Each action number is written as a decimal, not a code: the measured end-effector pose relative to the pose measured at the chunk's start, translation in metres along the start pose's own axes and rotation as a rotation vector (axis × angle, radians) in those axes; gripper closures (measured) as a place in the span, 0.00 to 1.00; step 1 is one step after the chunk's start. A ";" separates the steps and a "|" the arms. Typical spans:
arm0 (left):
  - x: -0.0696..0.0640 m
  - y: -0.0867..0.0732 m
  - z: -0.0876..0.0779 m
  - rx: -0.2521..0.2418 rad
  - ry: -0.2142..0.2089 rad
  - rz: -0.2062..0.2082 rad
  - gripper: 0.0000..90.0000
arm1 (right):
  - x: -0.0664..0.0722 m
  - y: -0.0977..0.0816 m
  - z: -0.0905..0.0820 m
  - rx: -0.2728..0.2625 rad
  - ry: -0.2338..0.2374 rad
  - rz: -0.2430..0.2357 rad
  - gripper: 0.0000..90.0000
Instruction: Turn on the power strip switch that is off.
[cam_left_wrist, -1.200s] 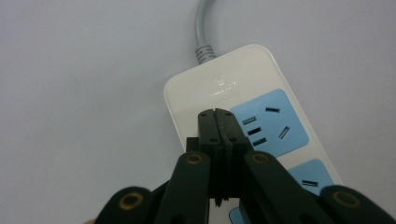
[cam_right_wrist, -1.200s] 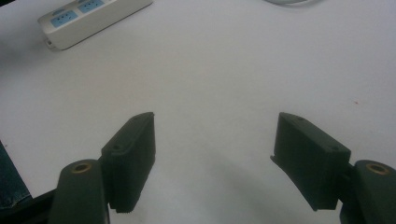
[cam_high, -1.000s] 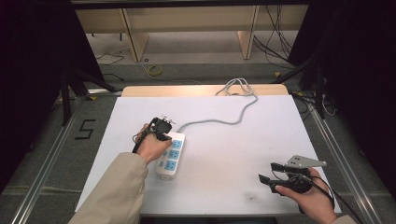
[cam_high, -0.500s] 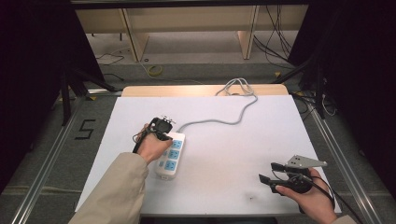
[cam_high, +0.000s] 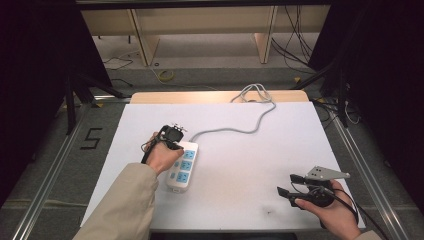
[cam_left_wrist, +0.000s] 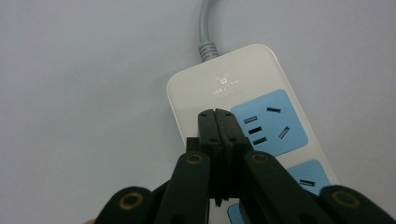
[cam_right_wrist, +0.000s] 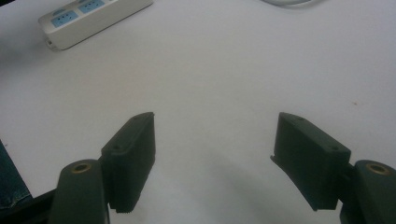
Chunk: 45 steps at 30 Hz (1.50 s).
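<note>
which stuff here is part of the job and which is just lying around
In the job:
- power strip
- its grey cable
- left tongs, shut, tips over the strip's top end
- right tongs, open, apart over the white table

Lying about:
- loose wires on the floor
- wooden shelf frame

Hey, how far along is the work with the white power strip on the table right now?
Done: the white power strip with blue sockets lies flat, its grey cable trailing away. In hand: the left gripper, jaws shut, is over the strip's cable end beside the first socket, seemingly pressing there. Left: nothing is plugged in; the right gripper waits open, apart.
</note>
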<state>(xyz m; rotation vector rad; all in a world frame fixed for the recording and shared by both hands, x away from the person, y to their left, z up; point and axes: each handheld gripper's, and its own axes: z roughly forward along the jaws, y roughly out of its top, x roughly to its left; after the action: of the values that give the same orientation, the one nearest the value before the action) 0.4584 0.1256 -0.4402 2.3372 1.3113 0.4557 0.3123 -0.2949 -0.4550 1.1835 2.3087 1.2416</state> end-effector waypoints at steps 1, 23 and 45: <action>0.000 0.000 0.000 0.000 -0.001 -0.004 1.00 | 0.000 0.000 0.000 -0.001 0.000 0.000 0.33; -0.004 0.001 0.002 0.024 0.022 0.022 1.00 | 0.001 0.000 0.000 0.000 0.000 -0.003 0.33; -0.007 0.006 0.004 0.054 0.036 0.039 1.00 | 0.001 0.000 0.000 0.005 0.002 -0.002 0.33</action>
<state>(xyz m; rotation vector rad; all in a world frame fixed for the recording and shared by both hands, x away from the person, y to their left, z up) 0.4608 0.1163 -0.4410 2.4137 1.3117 0.4827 0.3119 -0.2939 -0.4551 1.1815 2.3153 1.2379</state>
